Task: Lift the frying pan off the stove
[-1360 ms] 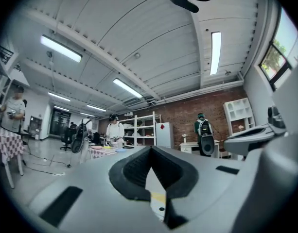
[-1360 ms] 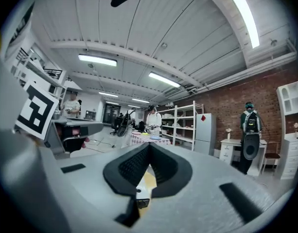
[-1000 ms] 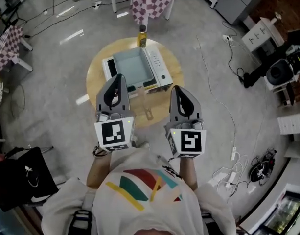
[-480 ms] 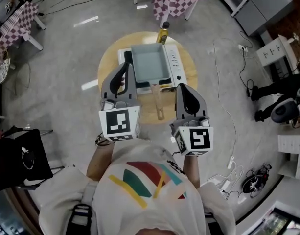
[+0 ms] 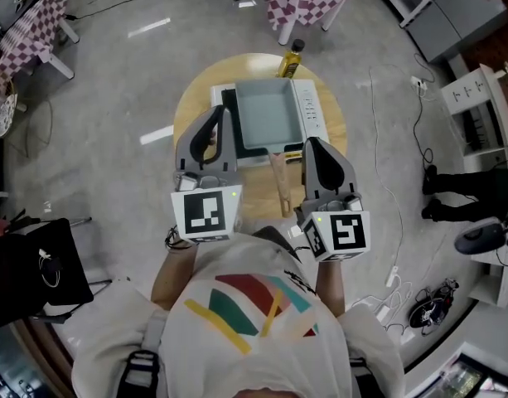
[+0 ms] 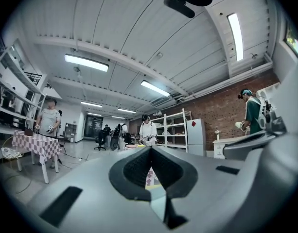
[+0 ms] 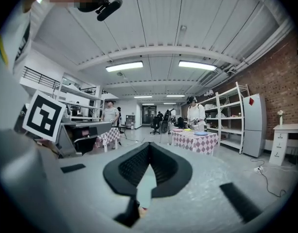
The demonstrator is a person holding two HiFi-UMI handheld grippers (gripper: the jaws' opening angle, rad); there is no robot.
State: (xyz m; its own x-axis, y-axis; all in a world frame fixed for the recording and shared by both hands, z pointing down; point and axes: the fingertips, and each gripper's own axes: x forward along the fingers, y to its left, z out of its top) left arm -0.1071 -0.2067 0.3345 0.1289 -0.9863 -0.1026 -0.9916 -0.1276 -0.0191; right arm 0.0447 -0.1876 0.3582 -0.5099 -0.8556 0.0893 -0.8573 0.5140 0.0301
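**Both grippers clenched and empty, pan on the stove**

The left gripper (image 5: 215, 116) and the right gripper (image 5: 314, 145) each have their jaws pressed together on nothing. Between them points the wooden handle of one square, pale-teal frying pan (image 5: 268, 114). It sits on one white tabletop stove (image 5: 310, 110) on one round wooden table (image 5: 194, 99). One yellow bottle (image 5: 292, 60) stands at the far edge.

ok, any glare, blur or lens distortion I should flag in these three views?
Head view: fisheye bend at the edges, light streaks glaring on the glossy floor, frying pan sharp. Left gripper view: heavy fisheye, black corners, ceiling light blown out. Right gripper view: same black corners, right gripper soft up close.
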